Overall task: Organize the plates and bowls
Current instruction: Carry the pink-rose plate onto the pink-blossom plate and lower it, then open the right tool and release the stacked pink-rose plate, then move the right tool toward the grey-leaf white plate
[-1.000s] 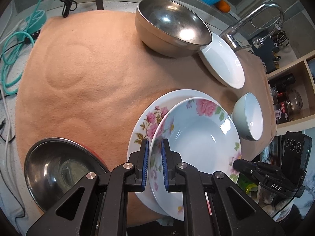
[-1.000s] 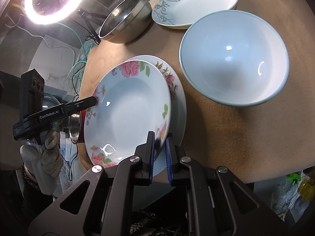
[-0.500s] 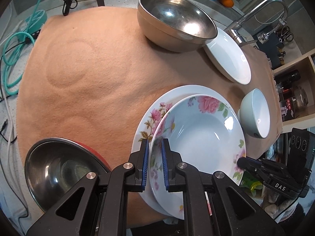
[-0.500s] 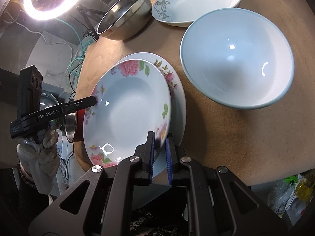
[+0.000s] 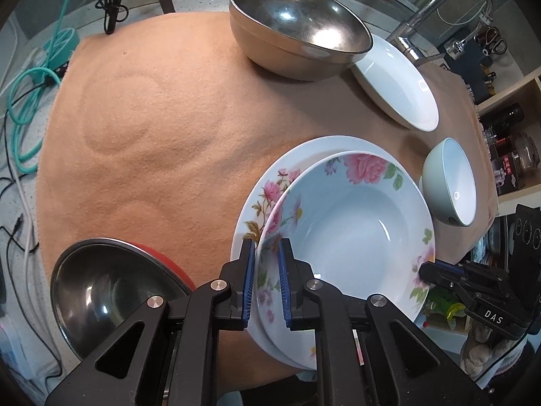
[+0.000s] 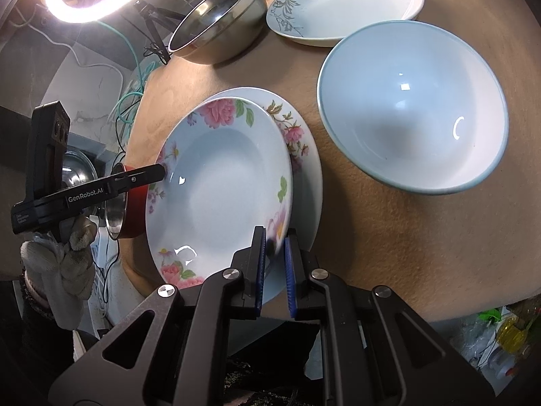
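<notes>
A deep floral plate lies over a larger flat floral plate near the front edge of the tan cloth. I cannot tell whether the two touch. My left gripper is shut on the deep plate's left rim; it shows in the right wrist view as a black tip. My right gripper is shut on the opposite rim, by a pink flower, and appears at the lower right of the left wrist view.
At the back stand a big steel bowl and a white leaf-patterned plate. A pale blue bowl sits right of the stack. A steel bowl in a red one is left. Faucet behind.
The left wrist view has tilted a little. Both grippers keep hold of the deep plate's rim, and the other dishes have not moved.
</notes>
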### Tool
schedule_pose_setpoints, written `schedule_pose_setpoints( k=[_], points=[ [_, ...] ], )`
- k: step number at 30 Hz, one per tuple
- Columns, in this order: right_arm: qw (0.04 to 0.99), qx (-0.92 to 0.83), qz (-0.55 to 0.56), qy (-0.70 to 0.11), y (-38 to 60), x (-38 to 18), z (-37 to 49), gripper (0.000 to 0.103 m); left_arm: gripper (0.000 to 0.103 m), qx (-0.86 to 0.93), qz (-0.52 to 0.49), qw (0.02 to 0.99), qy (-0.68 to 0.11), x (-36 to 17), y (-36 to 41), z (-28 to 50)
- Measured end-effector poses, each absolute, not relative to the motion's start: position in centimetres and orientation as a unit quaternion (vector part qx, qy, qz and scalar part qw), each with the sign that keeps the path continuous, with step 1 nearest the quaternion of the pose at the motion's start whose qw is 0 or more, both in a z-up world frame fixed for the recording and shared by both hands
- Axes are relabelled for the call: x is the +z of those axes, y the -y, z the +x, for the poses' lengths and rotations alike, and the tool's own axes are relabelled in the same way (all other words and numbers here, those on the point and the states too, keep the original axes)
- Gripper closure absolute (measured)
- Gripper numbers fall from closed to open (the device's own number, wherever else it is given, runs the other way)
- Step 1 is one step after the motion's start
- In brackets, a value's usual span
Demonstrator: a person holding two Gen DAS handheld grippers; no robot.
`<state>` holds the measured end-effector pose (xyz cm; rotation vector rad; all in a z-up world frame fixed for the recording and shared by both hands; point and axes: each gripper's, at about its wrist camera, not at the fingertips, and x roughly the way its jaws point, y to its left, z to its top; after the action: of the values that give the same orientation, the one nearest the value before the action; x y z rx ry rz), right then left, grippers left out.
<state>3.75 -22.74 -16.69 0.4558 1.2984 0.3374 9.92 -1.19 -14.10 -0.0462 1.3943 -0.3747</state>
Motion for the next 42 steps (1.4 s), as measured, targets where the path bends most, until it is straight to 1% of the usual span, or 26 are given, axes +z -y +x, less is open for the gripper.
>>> schedule_pose_setpoints(
  k=[5,14,21,28,35,37,41,42],
  points=[
    [0.76,0.158,0.197,-0.599,22.5,-16.6,3.9,0.09,0.091,-0.171,-0.021,0.75,-0.638,-14.1,1.1,9.9],
    [0.761,0.16,0.188,-0.601,22.3,-16.5,3.9,0.09,0.091,-0.17,-0.031,0.75,-0.638,-14.0,0.9,10.2],
    [0.766,0.156,0.17,-0.6,22.5,-16.0,3.8,0.09,0.091,-0.175,-0.047,0.758,-0.626,-12.6,0.4,10.4],
    [0.776,0.166,0.157,-0.588,23.2,-14.1,3.8,0.09,0.091,-0.185,-0.068,0.767,-0.611,-11.0,0.8,10.7],
    [0.804,0.182,0.13,-0.551,24.4,-10.9,4.6,0.09,0.091,-0.201,-0.092,0.771,-0.597,-9.9,2.8,10.6],
    [0.807,0.188,0.13,-0.545,25.1,-10.3,5.1,0.088,0.091,-0.201,-0.093,0.772,-0.596,-9.9,3.6,10.8],
    [0.814,0.19,0.134,-0.533,27.5,-9.2,6.5,0.078,0.09,-0.191,-0.125,0.771,-0.594,-10.2,4.1,11.4],
    [0.815,0.191,0.135,-0.53,28.2,-9.0,6.9,0.078,0.09,-0.189,-0.136,0.771,-0.593,-10.3,4.1,11.5]
  ],
)
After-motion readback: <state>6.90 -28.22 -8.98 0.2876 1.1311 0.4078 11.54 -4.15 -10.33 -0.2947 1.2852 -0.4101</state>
